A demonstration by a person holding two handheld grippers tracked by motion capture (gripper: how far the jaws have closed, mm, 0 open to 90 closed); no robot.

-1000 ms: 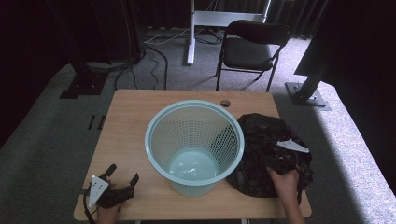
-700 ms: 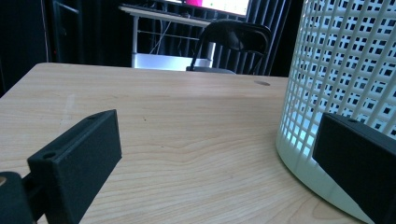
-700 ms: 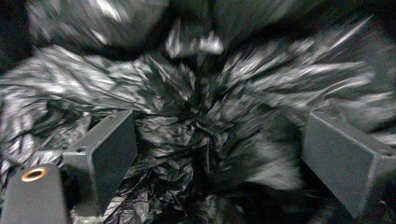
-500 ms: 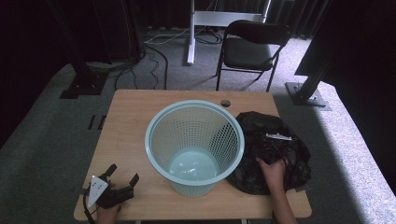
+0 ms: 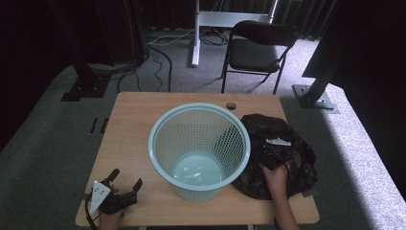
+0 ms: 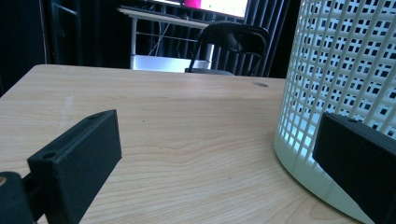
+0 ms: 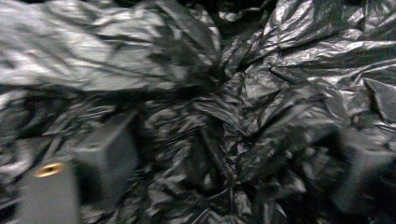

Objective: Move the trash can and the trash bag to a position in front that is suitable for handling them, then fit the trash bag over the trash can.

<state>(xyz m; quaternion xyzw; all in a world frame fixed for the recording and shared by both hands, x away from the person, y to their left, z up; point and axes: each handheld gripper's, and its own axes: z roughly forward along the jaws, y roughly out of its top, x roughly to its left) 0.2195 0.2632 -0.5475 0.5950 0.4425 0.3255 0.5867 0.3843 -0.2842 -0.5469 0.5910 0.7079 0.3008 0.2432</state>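
A pale teal mesh basket [image 5: 158, 143] stands upright mid-table, and its wall [image 6: 345, 70] fills the right of the left gripper view. To the right of the basket lies a crumpled black plastic bag [image 5: 299, 158]. My right gripper [image 5: 274, 151] is pushed down into the bag's middle. Its jaws have just been closing and stand wide, with folds of the bag [image 7: 187, 70] between them in a blurred picture. My left gripper [image 5: 127, 178] rests on the table's front left corner, open and with nothing between its jaws [image 6: 219, 149], beside the basket's base.
The wooden table [image 5: 134, 124] has a small dark round hole [image 5: 231, 106] near its far edge. A black folding chair [image 5: 261, 48] stands behind the table, with cables and stand bases on the grey carpet around it.
My right hand has moved left and down onto the middle of the black bag. The left gripper has not moved.
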